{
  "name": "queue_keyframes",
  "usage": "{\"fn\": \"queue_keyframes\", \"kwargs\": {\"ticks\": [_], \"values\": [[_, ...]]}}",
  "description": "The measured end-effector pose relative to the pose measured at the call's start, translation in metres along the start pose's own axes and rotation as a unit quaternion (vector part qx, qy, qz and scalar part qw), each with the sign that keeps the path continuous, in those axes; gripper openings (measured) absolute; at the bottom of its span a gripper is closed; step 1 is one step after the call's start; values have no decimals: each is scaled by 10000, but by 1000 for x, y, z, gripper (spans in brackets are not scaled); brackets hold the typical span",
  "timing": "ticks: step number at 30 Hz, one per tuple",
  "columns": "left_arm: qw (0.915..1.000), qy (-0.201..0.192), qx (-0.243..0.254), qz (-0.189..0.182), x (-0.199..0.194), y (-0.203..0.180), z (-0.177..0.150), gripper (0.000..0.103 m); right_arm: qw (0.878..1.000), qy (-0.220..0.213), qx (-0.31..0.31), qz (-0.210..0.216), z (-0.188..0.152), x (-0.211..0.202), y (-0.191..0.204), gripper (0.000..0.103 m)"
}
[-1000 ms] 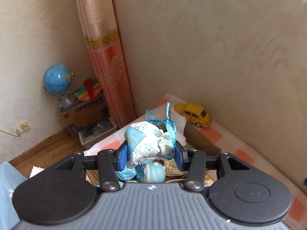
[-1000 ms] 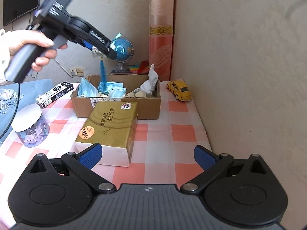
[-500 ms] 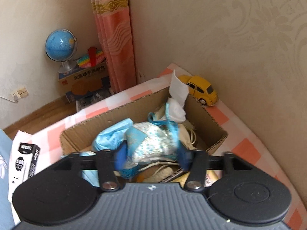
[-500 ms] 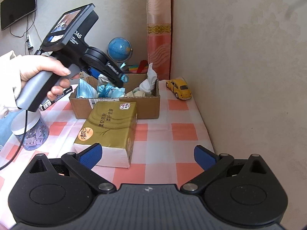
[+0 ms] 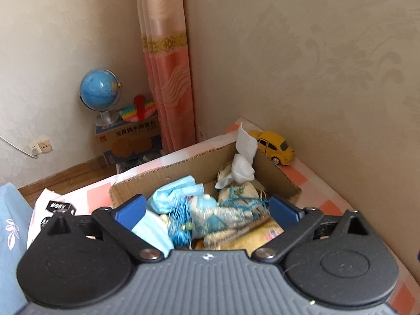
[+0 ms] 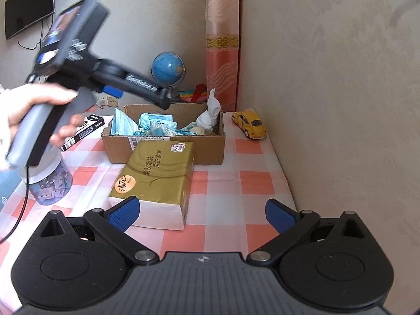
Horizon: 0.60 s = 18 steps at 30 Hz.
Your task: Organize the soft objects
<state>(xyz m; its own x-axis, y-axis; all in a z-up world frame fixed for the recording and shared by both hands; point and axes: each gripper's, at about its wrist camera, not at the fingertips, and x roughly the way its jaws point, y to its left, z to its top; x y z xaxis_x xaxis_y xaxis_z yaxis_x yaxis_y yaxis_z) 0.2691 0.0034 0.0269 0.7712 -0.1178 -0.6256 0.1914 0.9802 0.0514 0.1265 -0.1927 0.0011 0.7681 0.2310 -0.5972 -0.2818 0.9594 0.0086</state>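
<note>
Fingers apart on both: left gripper [image 5: 206,211] spread wide above the cardboard box [image 6: 168,152], right gripper [image 6: 202,214] spread over the checked tablecloth [image 6: 249,183], gripping nothing. Only the right view shows the gold tissue pack [image 6: 155,176] touching the box front. Box holds the blue patterned pouch [image 5: 210,215], blue masks [image 5: 173,194] and white tissue [image 5: 244,157].

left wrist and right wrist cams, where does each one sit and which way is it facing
Left wrist: on the left gripper, over the cardboard box, angled down into it; its open blue-padded fingers show.
Right wrist: on the right gripper, low at the table's near end, facing the tissue pack and box; its open fingers, plus the left gripper and hand.
Shared: box, yellow toy car, globe.
</note>
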Motion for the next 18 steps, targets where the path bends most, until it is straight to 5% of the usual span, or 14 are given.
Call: {"fn": "queue_keyframes", "kwargs": {"ticks": [6, 9, 18], "values": [[9988, -252, -227, 353, -45, -5, -43, 102, 9999, 44, -51, -76, 4, -6, 9, 103], [9966, -127, -464, 662, -65, -5, -64, 103, 9996, 131, -70, -245, 6, -6, 14, 103], [9905, 313, -1155, 678, -121, 4, -96, 102, 9965, 574, 57, -610, 18, -3, 28, 103]]}}
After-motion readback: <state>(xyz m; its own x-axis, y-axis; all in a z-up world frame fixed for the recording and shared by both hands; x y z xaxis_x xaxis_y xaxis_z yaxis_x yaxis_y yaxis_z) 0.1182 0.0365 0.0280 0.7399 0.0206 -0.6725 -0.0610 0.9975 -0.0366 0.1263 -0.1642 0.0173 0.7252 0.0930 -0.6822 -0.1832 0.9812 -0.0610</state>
